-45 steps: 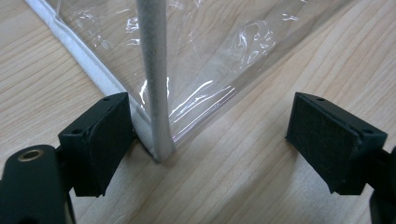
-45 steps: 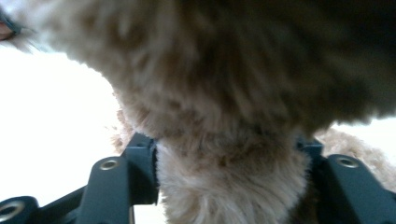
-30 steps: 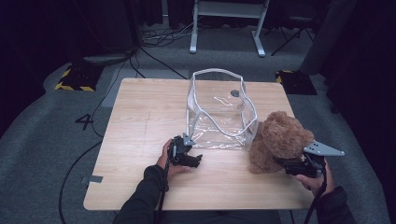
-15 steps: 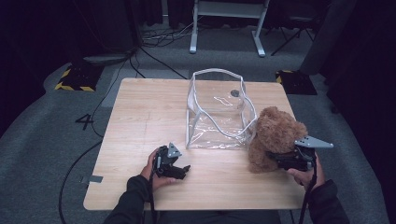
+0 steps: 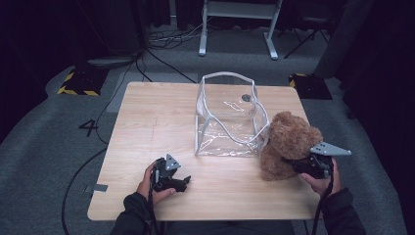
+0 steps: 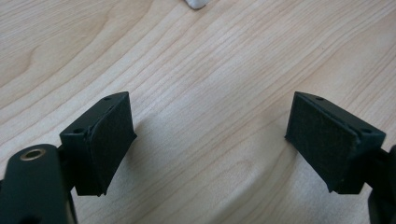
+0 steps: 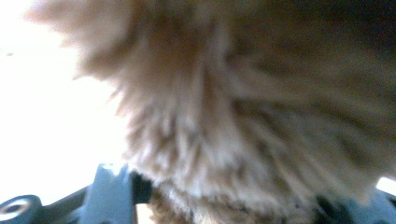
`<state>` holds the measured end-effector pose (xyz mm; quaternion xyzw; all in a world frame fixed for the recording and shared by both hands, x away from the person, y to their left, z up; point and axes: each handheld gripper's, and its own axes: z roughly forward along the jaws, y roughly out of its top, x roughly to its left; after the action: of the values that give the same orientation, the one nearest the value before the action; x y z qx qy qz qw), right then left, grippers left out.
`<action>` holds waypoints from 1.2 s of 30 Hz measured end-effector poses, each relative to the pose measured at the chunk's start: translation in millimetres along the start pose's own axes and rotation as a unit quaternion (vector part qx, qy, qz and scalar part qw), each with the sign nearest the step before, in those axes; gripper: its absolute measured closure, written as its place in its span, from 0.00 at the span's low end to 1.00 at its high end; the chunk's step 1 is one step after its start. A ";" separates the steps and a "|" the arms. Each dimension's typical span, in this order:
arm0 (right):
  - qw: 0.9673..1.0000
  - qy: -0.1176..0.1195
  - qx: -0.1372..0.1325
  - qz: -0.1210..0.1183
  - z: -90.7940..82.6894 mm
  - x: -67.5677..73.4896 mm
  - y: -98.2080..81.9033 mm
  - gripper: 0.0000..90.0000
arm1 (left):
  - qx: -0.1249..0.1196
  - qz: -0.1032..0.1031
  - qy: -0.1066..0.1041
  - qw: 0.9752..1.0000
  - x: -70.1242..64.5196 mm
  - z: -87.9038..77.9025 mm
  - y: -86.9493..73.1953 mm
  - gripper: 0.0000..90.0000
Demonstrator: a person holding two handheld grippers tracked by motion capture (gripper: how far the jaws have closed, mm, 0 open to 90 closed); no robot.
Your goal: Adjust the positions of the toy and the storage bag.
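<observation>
A brown teddy bear [image 5: 288,142] sits on the wooden table [image 5: 147,112], right of a clear plastic bag [image 5: 227,117] with white edging. My right gripper [image 5: 297,165] is pressed into the bear's lower side. Its jaws have just been closing, and in the right gripper view fur [image 7: 233,116] is bunched between them. My left gripper [image 5: 183,182] lies low over bare wood near the front left, jaws wide apart. The left gripper view shows its pads [image 6: 109,140] holding nothing.
The clear bag stands upright and open in the middle of the table; its white corner [image 6: 196,3] peeks in at the top of the left gripper view. Cables, a metal stand [image 5: 237,19] and dark floor surround the table.
My left hand has drawn back from the bag's front corner toward the near edge. The right gripper has stayed at the bear's side, and the bear has barely shifted.
</observation>
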<state>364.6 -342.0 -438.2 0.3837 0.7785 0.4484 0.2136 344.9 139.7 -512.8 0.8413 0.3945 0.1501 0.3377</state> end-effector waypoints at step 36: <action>0.995 -0.013 -0.094 0.010 -36.6 -20.4 -4.2 0.69 | 0.000 0.015 -0.016 1.000 8.8 2.5 1.9 0.15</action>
<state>350.7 -378.9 -423.6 0.3750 0.7264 0.5167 0.2545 352.9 144.4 -513.4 0.8492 0.3766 0.1418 0.3419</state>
